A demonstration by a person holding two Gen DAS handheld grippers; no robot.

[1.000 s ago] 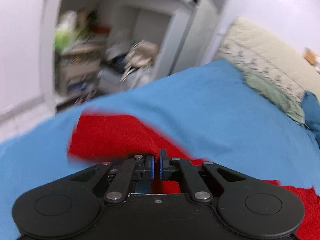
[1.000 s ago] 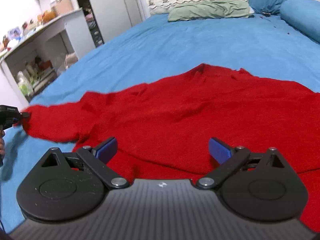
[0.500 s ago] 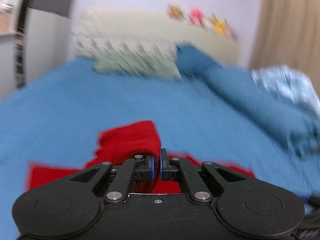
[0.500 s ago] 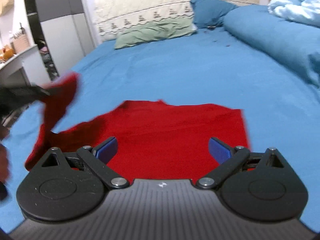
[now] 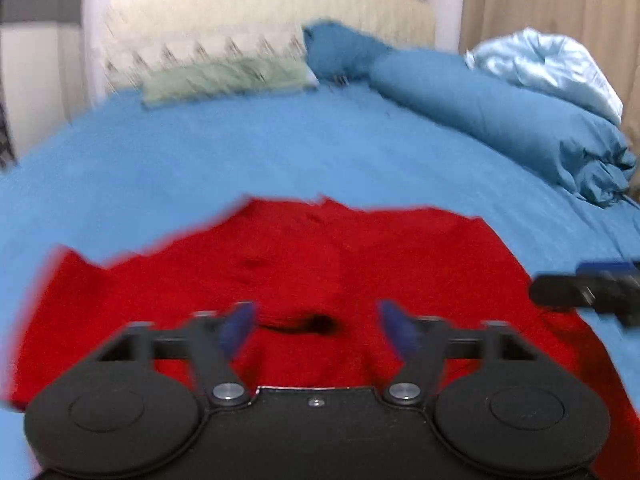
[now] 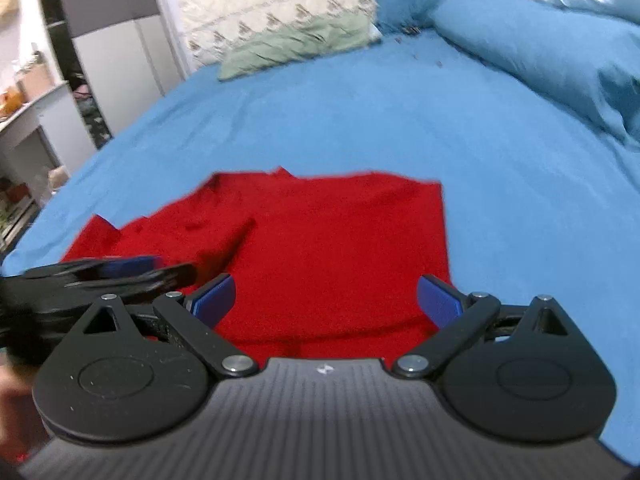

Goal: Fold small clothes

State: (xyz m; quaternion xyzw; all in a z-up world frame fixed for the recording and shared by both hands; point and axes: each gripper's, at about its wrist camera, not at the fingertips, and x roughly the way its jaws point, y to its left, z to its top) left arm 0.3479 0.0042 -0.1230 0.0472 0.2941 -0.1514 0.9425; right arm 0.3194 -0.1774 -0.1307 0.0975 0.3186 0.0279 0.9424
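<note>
A red sweater [image 5: 320, 264] lies flat on the blue bed sheet [image 5: 280, 152], with one sleeve folded in over its body; it also shows in the right wrist view [image 6: 340, 240]. My left gripper [image 5: 316, 326] is open and empty, low over the sweater's near part. My right gripper [image 6: 326, 298] is open and empty over the sweater's near edge. The left gripper's fingers [image 6: 120, 270] show blurred at the left of the right wrist view. The right gripper [image 5: 592, 290] shows at the right edge of the left wrist view.
A green pillow [image 6: 296, 46] and a patterned headboard [image 5: 260, 16] are at the far end. A rolled blue duvet [image 5: 500, 108] and a pale blue blanket [image 5: 548, 60] lie at the right. A wardrobe [image 6: 112, 40] and a desk [image 6: 32, 112] stand left of the bed.
My left gripper carried the sleeve across over the sweater's body, then opened and let it go. The sleeve now lies folded on the body. The right gripper stayed open.
</note>
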